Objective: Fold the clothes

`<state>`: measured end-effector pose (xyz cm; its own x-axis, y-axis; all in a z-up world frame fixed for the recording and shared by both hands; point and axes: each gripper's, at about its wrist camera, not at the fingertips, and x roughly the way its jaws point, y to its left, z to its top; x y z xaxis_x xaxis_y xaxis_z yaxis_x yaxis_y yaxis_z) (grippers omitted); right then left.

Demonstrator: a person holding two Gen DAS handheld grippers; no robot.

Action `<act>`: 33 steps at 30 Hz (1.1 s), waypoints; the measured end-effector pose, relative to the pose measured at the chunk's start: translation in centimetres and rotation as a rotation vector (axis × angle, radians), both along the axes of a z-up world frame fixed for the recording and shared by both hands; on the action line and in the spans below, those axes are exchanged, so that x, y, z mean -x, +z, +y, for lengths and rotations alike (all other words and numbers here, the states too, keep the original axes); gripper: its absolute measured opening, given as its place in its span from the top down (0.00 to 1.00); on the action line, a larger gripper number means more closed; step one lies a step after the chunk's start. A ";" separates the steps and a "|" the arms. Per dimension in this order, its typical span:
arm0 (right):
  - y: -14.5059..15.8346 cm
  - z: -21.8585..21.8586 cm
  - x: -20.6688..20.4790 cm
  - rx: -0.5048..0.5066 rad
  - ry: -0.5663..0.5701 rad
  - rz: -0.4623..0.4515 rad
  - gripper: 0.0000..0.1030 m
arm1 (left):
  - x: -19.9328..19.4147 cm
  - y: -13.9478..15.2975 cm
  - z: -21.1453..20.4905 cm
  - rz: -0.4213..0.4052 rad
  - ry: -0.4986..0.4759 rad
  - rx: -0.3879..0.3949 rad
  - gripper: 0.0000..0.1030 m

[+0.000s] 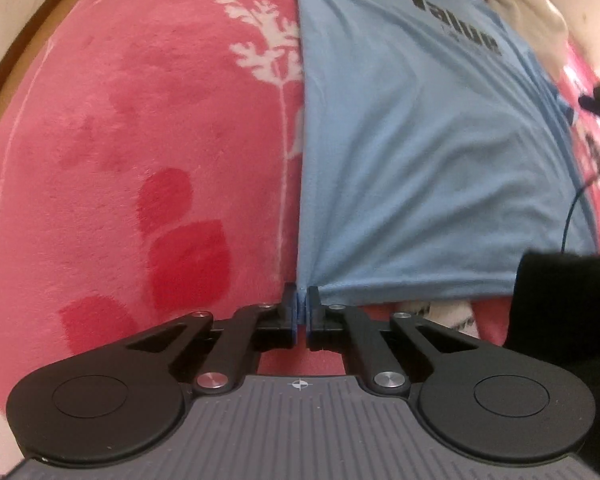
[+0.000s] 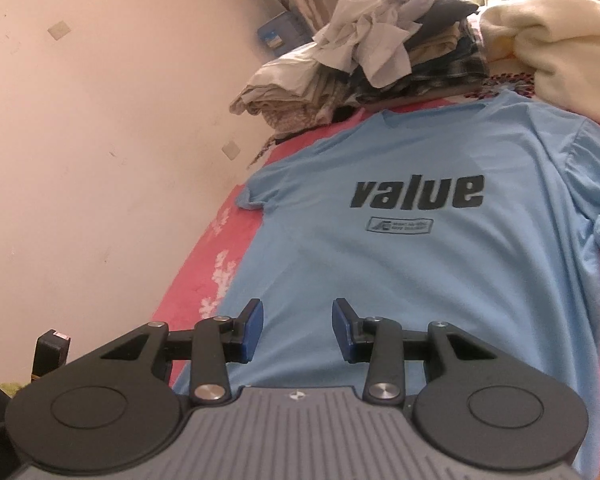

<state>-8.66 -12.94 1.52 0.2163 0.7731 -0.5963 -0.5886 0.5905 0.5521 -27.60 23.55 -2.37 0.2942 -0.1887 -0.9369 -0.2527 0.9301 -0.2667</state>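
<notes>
A light blue T-shirt (image 2: 412,264) printed "value" lies face up on a pink floral blanket (image 2: 204,256), its collar at the far end. In the left wrist view my left gripper (image 1: 302,300) is shut on the near left hem corner of the T-shirt (image 1: 420,160), and the cloth pulls into taut creases from the pinch. My right gripper (image 2: 298,322) hovers open over the shirt's lower part, blue pads apart with nothing between them.
A heap of crumpled clothes (image 2: 364,52) and a cream blanket (image 2: 556,48) lie past the collar. A pale wall (image 2: 100,140) runs along the left of the bed. A black sleeve (image 1: 560,312) shows at lower right in the left wrist view.
</notes>
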 end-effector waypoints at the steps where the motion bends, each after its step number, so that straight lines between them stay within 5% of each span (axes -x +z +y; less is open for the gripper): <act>1: -0.2 -0.1 -0.1 0.008 -0.004 0.002 0.60 | 0.1 0.0 -0.1 0.016 -0.009 -0.005 0.99; 12: 2.0 1.7 -2.5 0.069 0.039 -0.177 0.59 | 0.8 0.3 0.8 0.119 -0.149 -0.022 0.91; 17: 2.5 6.1 -4.2 0.057 0.122 -0.234 0.60 | -0.4 3.4 5.0 0.025 -0.046 -0.092 0.82; 24: 1.0 14.1 -6.3 0.066 0.206 -0.219 0.60 | -11.1 3.5 10.6 -0.213 0.275 -0.122 0.78; 29: -0.8 16.5 -7.3 0.062 0.218 -0.163 0.60 | -21.6 3.2 10.8 -0.336 0.354 -0.138 0.75; 33: -2.1 17.3 -8.4 0.069 0.221 -0.133 0.60 | -26.2 2.3 10.2 -0.312 0.367 -0.250 0.72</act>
